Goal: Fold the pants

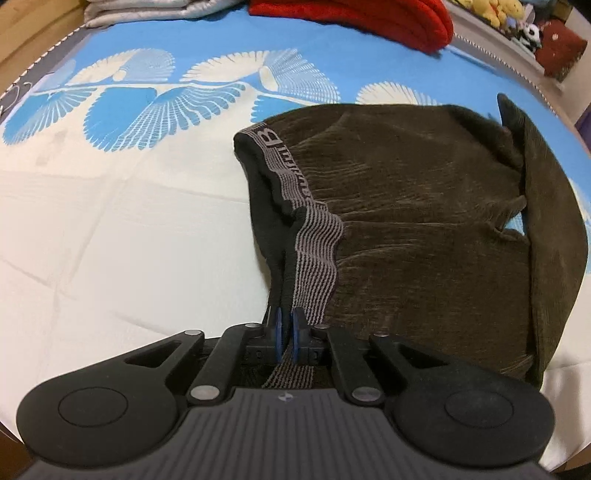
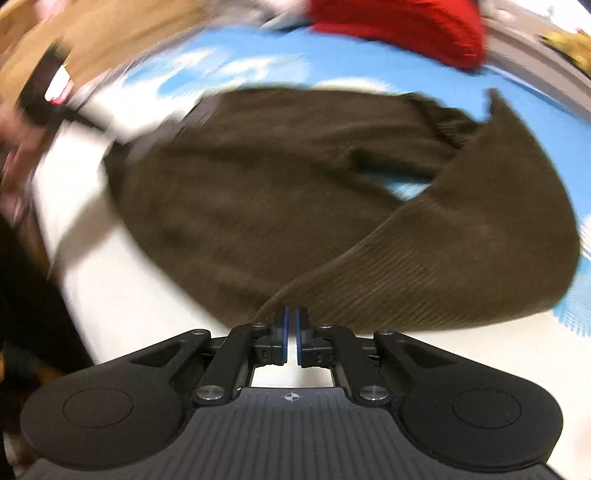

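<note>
My left gripper (image 1: 287, 325) is clamped on the striped grey waistband (image 1: 317, 254) of the brown corduroy pants (image 1: 413, 206), which spread ahead of the fingertips and to their right across the blue-and-white bedspread (image 1: 110, 221). My right gripper (image 2: 291, 321) has its fingers pinched on a corduroy pant leg (image 2: 461, 236), lifted off the bed just ahead of its tips. A red blanket (image 1: 362, 18) lies far beyond.

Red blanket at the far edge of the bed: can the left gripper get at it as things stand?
Probably not. The left gripper is shut on the pants' waistband, and the red blanket lies far beyond across the bedsheet.
</note>
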Motion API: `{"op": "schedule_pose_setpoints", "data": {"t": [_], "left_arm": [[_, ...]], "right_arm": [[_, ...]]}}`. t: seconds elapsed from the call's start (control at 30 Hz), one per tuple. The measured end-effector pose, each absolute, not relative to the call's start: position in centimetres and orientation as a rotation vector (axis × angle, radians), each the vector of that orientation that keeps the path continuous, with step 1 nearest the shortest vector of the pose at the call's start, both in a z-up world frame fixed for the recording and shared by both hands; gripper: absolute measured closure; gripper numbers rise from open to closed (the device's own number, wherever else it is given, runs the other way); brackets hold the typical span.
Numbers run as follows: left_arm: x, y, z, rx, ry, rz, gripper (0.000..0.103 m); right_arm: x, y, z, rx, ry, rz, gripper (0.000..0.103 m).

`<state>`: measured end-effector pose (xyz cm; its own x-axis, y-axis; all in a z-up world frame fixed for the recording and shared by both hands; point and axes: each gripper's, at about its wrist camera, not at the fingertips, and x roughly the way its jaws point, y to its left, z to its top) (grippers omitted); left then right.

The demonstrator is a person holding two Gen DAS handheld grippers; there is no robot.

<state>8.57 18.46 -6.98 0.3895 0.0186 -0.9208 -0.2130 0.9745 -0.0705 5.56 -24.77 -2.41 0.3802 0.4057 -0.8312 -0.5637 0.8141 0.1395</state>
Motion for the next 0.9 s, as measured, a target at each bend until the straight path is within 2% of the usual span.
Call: {"op": "schedule_pose_setpoints", "data": {"t": [0.07,0.1,0.13,0.2,0.27,0.33,0.43,0.6,0.73,0.77,0.83,0.87,0.9], "left_arm": [[9.1,18.3,-7.6,-0.194,1.183,0.153,0.092],[9.5,18.4,-7.8,-0.198,1.191,0.162,0.086],[9.7,18.5,-8.0,-0.208,1.2,0.17,0.076],[10.1,18.8,-8.8,-0.242,1.235,0.177,0.062],[10.2,19.1,-9.4,-0.278,1.271,0.176,0.057],[10.6,19.2,-9.8,-0.301,1.295,0.179,0.04],[11.3,18.8,-10.6,-0.29,1.328,0.176,0.034],[11.8,18.1,-11.8,-0.233,1.37,0.164,0.033],[12.0,18.0,-12.4,-0.215,1.394,0.169,0.033],[12.2,18.0,-12.5,-0.213,1.397,0.17,0.033],[12.3,17.7,-12.8,-0.197,1.404,0.171,0.035],[12.4,17.6,-12.9,-0.189,1.405,0.174,0.036],[12.5,17.5,-12.9,-0.18,1.405,0.179,0.04]], "right_arm": [[7.7,-26.2,-1.9,-0.083,0.965,0.51,0.094],[8.9,-26.8,-1.7,-0.052,0.943,0.444,0.091],[9.8,-27.3,-1.7,-0.034,0.929,0.392,0.089],[11.4,-27.3,-2.6,-0.006,0.921,0.317,0.079],[13.3,-27.7,-3.2,0.035,0.926,0.266,0.072],[15.1,-27.4,-4.2,0.072,0.939,0.239,0.066],[17.5,-25.8,-6.3,0.083,0.963,0.208,0.055],[21.0,-21.4,-11.0,-0.013,1.008,0.198,0.042],[21.9,-19.8,-12.8,-0.134,1.026,0.151,0.042],[21.9,-19.8,-12.9,-0.163,1.022,0.137,0.048],[21.8,-20.4,-12.4,-0.151,1.017,0.156,0.072],[21.7,-20.9,-12.0,-0.13,1.017,0.166,0.099],[21.5,-21.6,-11.2,-0.118,1.002,0.156,0.098]]}}
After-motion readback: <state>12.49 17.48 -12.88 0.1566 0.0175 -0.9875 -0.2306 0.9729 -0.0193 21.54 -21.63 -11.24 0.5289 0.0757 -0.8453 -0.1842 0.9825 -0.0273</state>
